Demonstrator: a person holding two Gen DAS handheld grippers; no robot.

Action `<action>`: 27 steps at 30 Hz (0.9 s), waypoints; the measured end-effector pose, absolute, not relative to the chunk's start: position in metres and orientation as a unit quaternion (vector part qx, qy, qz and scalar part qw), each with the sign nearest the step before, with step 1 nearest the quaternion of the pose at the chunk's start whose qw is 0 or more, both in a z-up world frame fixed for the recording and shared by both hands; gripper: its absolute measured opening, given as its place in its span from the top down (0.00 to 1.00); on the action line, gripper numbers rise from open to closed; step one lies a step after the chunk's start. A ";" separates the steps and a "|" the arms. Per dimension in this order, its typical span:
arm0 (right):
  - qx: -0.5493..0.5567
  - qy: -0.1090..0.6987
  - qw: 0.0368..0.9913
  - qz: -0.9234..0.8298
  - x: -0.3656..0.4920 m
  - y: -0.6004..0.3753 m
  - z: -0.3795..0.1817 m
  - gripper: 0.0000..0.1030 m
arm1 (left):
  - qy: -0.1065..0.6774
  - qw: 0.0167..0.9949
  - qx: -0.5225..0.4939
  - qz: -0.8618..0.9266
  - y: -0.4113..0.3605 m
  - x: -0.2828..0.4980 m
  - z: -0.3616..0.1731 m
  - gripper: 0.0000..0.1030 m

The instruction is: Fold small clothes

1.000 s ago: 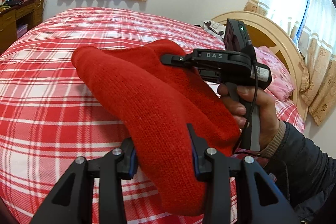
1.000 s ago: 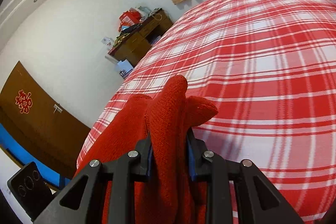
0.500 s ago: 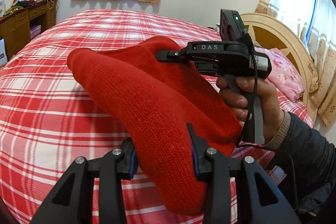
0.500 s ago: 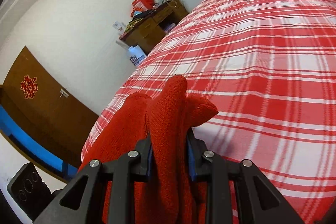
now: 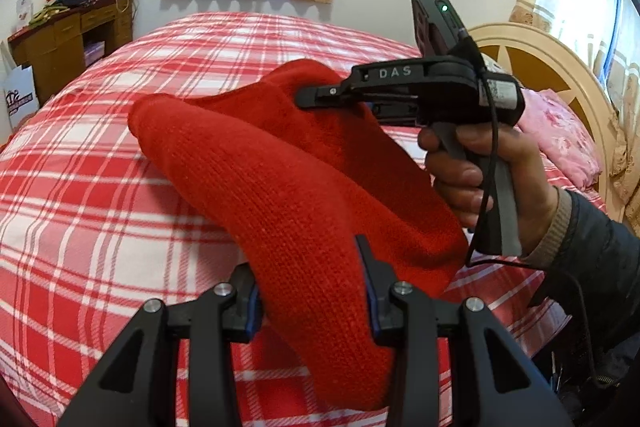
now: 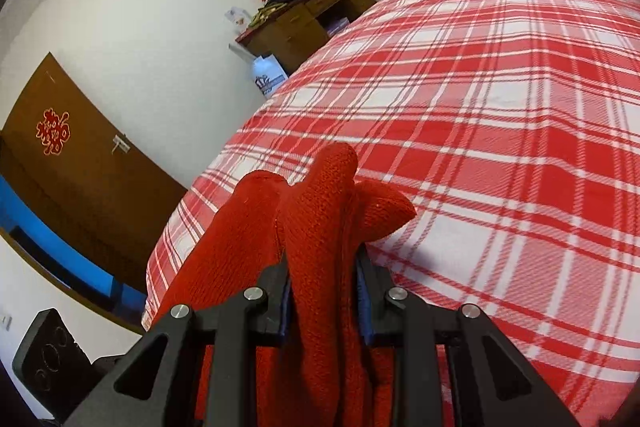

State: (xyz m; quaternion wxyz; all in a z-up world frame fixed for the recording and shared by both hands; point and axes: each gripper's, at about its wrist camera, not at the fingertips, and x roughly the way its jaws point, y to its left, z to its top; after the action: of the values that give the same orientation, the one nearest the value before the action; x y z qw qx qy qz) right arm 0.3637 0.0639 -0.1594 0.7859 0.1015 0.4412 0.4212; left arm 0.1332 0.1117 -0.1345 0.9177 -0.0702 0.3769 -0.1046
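Observation:
A red knitted garment (image 5: 280, 195) hangs bunched in the air above the red-and-white plaid bed (image 5: 100, 187). My left gripper (image 5: 312, 291) is shut on its near end, the knit filling the gap between the pads. In the left wrist view my right gripper (image 5: 308, 95), held by a hand (image 5: 480, 179), pinches the far upper part of the garment. From the right wrist view the red knit (image 6: 320, 211) bulges out between the right gripper (image 6: 322, 275) pads, which are shut on folded layers. The garment's lower edge is hidden behind the fingers.
A cream headboard (image 5: 560, 67) and pink pillow (image 5: 560, 135) lie at the right. A brown desk (image 5: 68, 39) with clutter and a paper bag stands beyond the bed's left side. A brown door (image 6: 80, 163) is on the left wall. The plaid bedspread (image 6: 500, 107) stretches ahead.
Both grippers have carried the red garment sideways across the bed, still gripping it. The desk and window have slid further into view. The garment's shape is almost unchanged.

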 end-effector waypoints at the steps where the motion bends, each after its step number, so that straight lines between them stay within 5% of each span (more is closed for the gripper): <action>1: 0.101 0.442 0.785 0.421 0.364 0.065 -0.161 0.75 | 0.380 0.917 -0.072 -0.102 0.115 0.132 -0.137 0.61; 7: 0.096 0.468 0.787 0.390 0.375 0.061 -0.178 0.70 | 0.393 0.912 -0.071 -0.089 0.120 0.126 -0.150 0.60; 12: 0.101 0.462 0.796 0.377 0.370 0.048 -0.183 0.67 | 0.403 0.910 -0.076 -0.061 0.124 0.114 -0.170 0.40; 17: 0.096 0.399 0.832 0.372 0.335 0.024 -0.145 0.65 | 0.381 0.921 -0.063 -0.048 0.123 0.103 -0.152 0.38; 19: 0.081 0.369 0.832 0.407 0.305 0.020 -0.127 0.60 | 0.352 0.933 -0.064 -0.039 0.124 0.097 -0.138 0.30; 21: 0.073 0.362 0.818 0.441 0.282 0.020 -0.122 0.54 | 0.321 0.945 -0.056 -0.015 0.127 0.094 -0.127 0.11; 27: 0.044 0.416 0.802 0.426 0.256 0.021 -0.167 0.50 | 0.340 0.938 -0.026 0.064 0.145 0.120 -0.148 0.05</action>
State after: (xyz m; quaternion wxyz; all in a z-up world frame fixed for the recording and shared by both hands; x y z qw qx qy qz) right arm 0.2557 0.0207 -0.1666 0.8025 0.0439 0.4159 0.4256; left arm 0.1201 0.1454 -0.1478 0.9379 -0.0255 0.3399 0.0643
